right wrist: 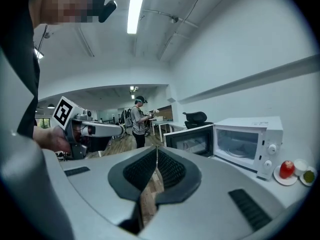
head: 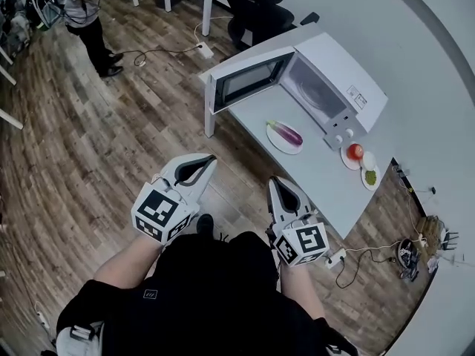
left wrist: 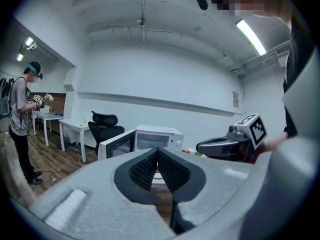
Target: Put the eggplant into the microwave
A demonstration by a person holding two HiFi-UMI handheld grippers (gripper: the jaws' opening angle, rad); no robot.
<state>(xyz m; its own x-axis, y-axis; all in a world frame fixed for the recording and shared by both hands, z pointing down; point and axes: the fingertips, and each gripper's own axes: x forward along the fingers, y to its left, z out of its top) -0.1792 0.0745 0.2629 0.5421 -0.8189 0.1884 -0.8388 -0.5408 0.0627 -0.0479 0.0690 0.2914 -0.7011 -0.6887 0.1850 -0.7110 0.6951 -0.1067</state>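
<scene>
A purple eggplant [head: 286, 133] lies on a white plate [head: 272, 136] on the grey table [head: 312, 180], in front of the white microwave [head: 338, 87]. The microwave's door [head: 245, 80] hangs open to the left, and its white body [right wrist: 247, 141] and door [left wrist: 116, 145] show in both gripper views. Both grippers are held close to the person's body, well short of the table. My left gripper [head: 210, 162] is shut with nothing in it. My right gripper [head: 276, 184] is also shut and empty. The eggplant is hidden in both gripper views.
A plate with a red tomato [head: 355, 151] and a small dish of something green [head: 369, 176] sit right of the eggplant. A black office chair [head: 256, 6] stands behind the microwave. Another person [head: 82, 10] stands at the far left on the wooden floor. Cables and a power strip [head: 335, 258] lie on the floor.
</scene>
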